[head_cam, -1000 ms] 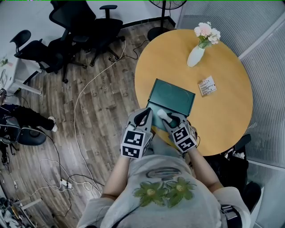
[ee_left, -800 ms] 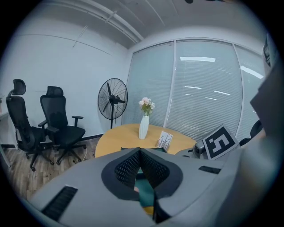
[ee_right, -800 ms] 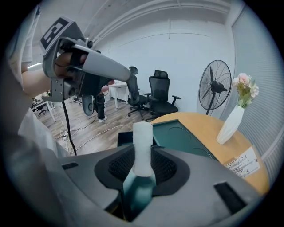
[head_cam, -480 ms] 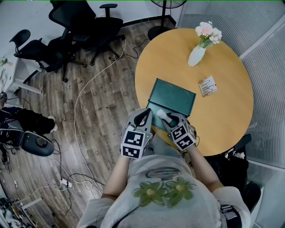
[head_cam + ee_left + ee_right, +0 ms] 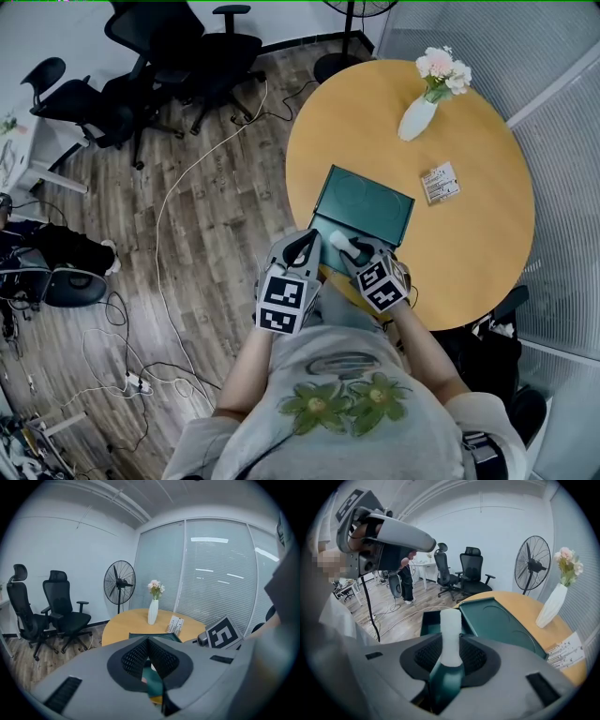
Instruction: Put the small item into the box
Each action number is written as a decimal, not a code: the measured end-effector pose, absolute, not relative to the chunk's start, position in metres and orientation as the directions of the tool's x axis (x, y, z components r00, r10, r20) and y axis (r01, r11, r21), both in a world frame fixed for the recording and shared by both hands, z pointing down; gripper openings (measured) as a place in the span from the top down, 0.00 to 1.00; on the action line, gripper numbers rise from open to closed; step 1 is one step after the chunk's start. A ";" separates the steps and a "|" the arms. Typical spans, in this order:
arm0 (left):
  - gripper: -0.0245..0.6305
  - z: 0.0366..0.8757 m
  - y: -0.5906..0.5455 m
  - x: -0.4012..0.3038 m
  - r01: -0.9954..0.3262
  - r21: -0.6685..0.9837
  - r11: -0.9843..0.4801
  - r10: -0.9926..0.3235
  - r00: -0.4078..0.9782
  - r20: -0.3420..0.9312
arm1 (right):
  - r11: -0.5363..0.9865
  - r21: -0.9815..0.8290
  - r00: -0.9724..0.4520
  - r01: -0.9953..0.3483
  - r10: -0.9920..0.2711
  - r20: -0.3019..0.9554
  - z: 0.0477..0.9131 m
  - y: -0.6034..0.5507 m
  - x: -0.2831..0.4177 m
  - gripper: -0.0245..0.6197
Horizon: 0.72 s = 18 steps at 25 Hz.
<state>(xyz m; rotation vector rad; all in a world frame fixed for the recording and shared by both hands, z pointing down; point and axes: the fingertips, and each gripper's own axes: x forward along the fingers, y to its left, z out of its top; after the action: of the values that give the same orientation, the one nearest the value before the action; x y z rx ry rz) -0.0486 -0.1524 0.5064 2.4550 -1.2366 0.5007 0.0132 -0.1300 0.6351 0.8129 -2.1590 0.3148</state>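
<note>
Right gripper view is showing the right gripper [image 5: 451,644] clamping the small bottle [image 5: 451,620] between its part-spread jaws, its white cap sticking out past the tips and the open green box [image 5: 501,620] lying just ahead. Left gripper [image 5: 148,641] jaws are meeting at their tips, gripping nothing.
</note>
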 end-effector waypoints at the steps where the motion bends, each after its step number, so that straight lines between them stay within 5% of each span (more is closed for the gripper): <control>1: 0.97 0.507 -0.153 -0.049 -0.815 0.144 -0.561 -0.693 0.558 0.457 | 0.765 0.041 -0.480 -0.643 -0.444 0.757 0.638 -0.130 0.013 0.77; 18: 0.97 0.512 -0.159 -0.051 -0.818 0.165 -0.552 -0.691 0.559 0.458 | 0.794 0.050 -0.407 -0.606 -0.363 0.838 0.673 -0.133 0.016 0.77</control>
<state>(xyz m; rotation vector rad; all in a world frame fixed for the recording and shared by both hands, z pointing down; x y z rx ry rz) -0.0511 -0.1591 0.5121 2.4366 -1.2323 0.4878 0.0158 -0.1334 0.6730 0.7203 -2.0392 0.3250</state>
